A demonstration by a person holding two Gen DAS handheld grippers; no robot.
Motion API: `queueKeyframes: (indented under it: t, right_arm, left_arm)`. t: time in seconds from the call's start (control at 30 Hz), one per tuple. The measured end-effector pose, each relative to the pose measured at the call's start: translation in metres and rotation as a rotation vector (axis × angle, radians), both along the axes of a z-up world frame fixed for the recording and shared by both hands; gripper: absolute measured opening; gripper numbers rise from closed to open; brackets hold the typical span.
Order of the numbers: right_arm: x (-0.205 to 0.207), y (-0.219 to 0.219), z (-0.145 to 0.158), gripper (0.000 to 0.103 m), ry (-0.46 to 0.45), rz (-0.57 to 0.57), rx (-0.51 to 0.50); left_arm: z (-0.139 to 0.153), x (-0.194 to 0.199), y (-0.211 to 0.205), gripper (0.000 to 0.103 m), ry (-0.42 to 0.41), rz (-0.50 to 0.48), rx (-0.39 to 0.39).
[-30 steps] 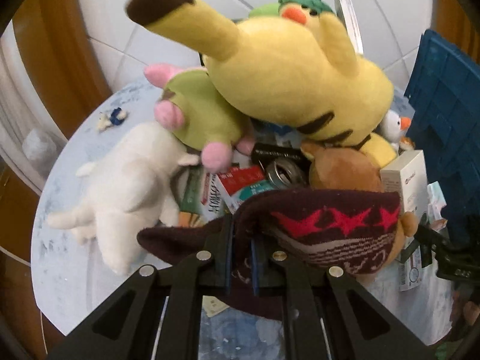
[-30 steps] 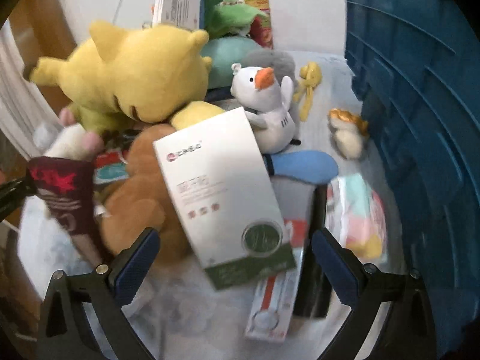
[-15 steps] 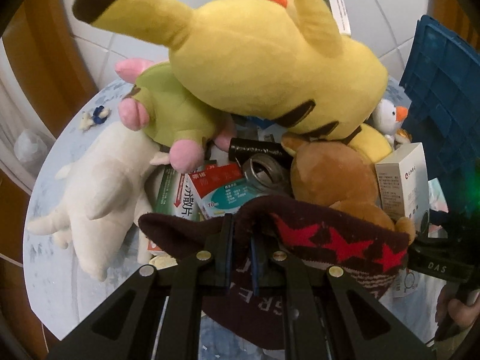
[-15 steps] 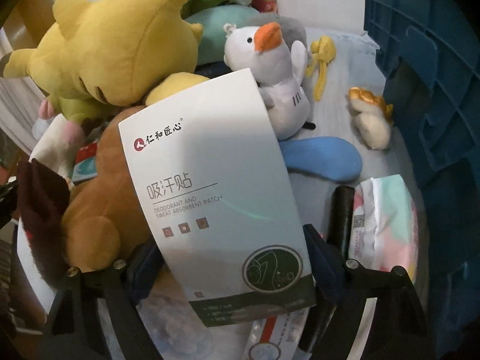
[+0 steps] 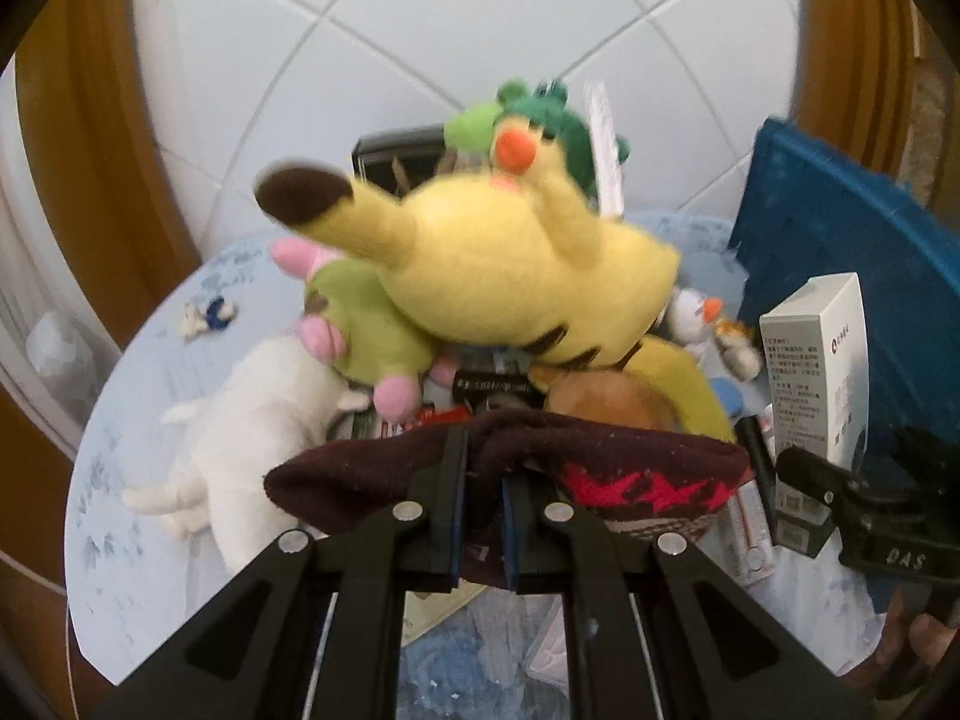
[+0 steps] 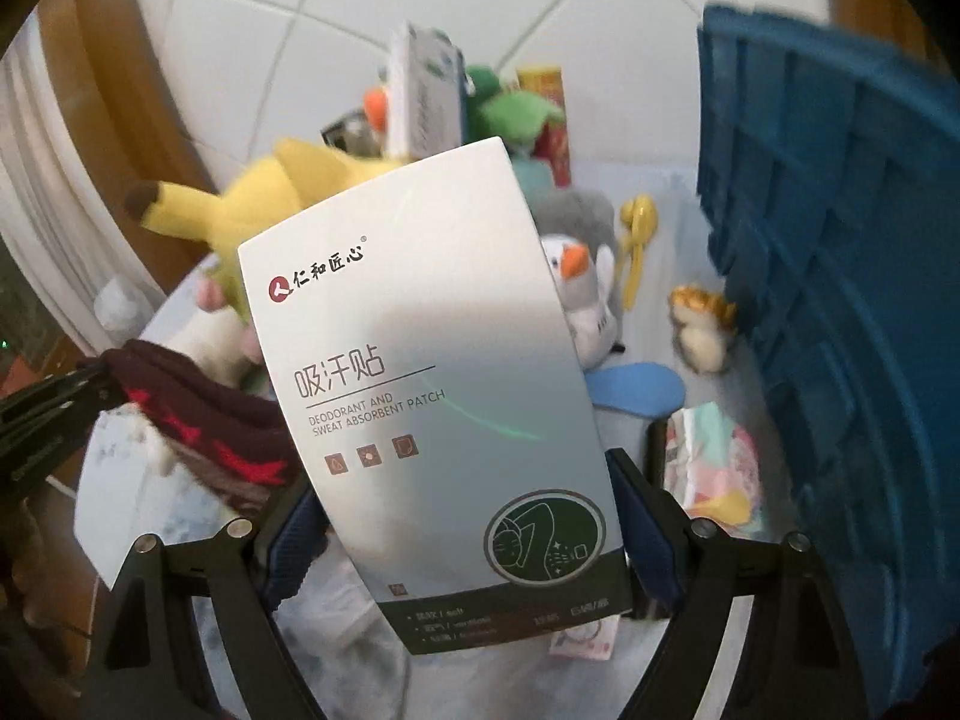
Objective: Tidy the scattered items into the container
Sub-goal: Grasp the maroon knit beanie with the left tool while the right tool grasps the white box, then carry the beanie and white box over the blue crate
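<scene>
left tongs (image 5: 480,489) – jaws drawn together, clamped on a fold of the dark maroon knit sock (image 5: 600,468) with red star pattern; the sock hangs off both sides of the jaws, clear of the pile below. right tongs (image 6: 465,531) – jaws set wide, blue pads pressed against the two long edges of the white deodorant patch box (image 6: 420,372), which stands tilted up between them and fills most of the right wrist view; in the left wrist view the same box (image 5: 819,360) shows at the right edge, held upright in the black tongs. blue crate (image 6: 840,300) – ribbed wall at the right of both views, just beside the held box. on the round pale-blue counter (image 5: 150,420): yellow plush (image 5: 510,282) atop the heap, green-and-pink plush (image 5: 366,330) under it, white plush (image 5: 252,420) at the left, brown plush (image 5: 606,402) behind the sock, grey-white bird plush (image 6: 585,294), blue paddle-shaped item (image 6: 636,390), pastel packet (image 6: 714,462) near the crate wall. change from the earlier frames – a second ago the right jaws stood fully apart around the box as it lay on the heap; they have since narrowed onto it and the box is now off the counter. the sock was already gripped then; both tongs now sit higher, the heap looking smaller and further below.
</scene>
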State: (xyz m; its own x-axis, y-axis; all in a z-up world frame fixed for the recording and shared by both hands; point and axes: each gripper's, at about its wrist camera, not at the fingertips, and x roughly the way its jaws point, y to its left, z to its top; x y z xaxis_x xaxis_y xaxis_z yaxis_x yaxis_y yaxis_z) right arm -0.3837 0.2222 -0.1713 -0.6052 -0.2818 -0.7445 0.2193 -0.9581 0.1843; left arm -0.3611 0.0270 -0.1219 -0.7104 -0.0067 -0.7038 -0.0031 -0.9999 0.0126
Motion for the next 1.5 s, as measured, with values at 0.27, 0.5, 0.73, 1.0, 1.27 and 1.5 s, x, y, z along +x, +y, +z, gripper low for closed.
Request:
queueKeyframes:
  t: [0.27,0.5,0.73,1.0,1.27,1.5]
  right_arm:
    - [0.047,0.004,0.072,0.086,0.113,-0.074,0.013]
    - [0.063,0.032,0.122,0.086,0.169,-0.18,0.025]
    - [0.078,0.077,0.164,0.086,0.225,-0.265,0.031]
    - [0.093,0.154,0.217,0.086,0.316,-0.404,0.048]
    - [0.108,0.251,0.261,0.086,0.351,-0.56,0.054]
    - [0.113,0.31,0.255,0.086,0.289,-0.645,0.062]
  left_arm:
    - [0.066,0.014,0.018,0.009,0.119,-0.107,0.001]
    - [0.098,0.005,0.06,0.009,0.141,-0.183,-0.021]
    - [0.125,-0.001,0.114,0.009,0.177,-0.259,-0.008]
    - [0.191,-0.02,0.195,0.009,0.281,-0.331,-0.016]
    - [0.266,-0.022,0.302,0.01,0.387,-0.444,-0.002]
    - [0.26,-0.032,0.385,0.01,0.293,-0.577,0.041]
